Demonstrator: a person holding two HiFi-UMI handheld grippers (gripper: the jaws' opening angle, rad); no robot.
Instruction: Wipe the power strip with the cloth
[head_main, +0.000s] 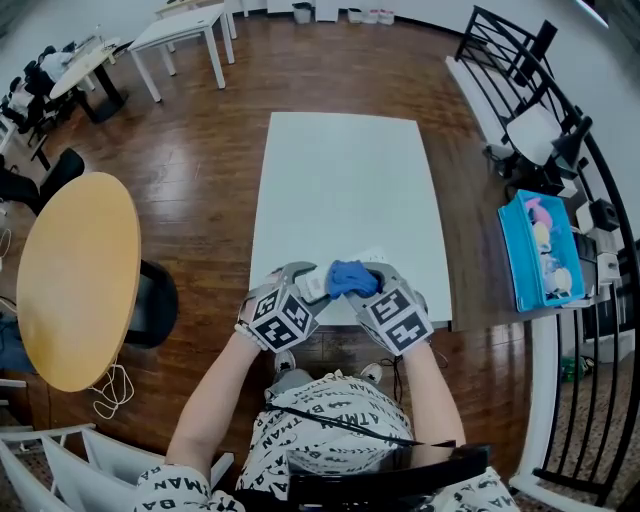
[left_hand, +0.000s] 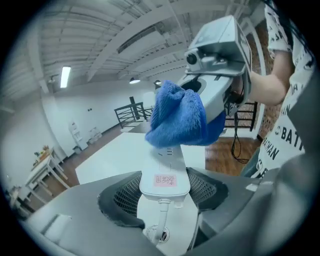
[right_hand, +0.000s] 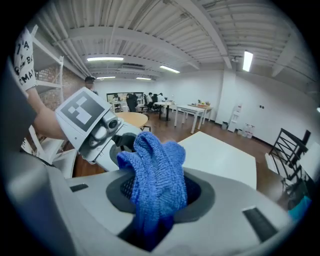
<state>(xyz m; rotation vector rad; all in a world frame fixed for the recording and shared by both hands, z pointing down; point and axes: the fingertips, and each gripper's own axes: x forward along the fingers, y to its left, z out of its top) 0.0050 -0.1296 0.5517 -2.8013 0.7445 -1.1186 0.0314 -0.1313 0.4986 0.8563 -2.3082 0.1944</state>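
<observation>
A white power strip (left_hand: 164, 175) with a pink label is clamped between the pads of my left gripper (left_hand: 164, 192), its cable end toward the camera. In the head view the power strip (head_main: 316, 286) is lifted over the near edge of the white table (head_main: 340, 190), between both grippers. My right gripper (right_hand: 159, 192) is shut on a bunched blue cloth (right_hand: 155, 175). The blue cloth (left_hand: 177, 116) lies over the strip's far end, and the same cloth (head_main: 350, 277) shows between my left gripper (head_main: 300, 290) and right gripper (head_main: 372, 288).
A round wooden table (head_main: 75, 275) stands at the left. A blue bin (head_main: 540, 250) of items sits on the right by a black railing (head_main: 590, 200). White desks (head_main: 185, 35) stand at the far left. The person's patterned shirt (head_main: 330, 430) fills the bottom.
</observation>
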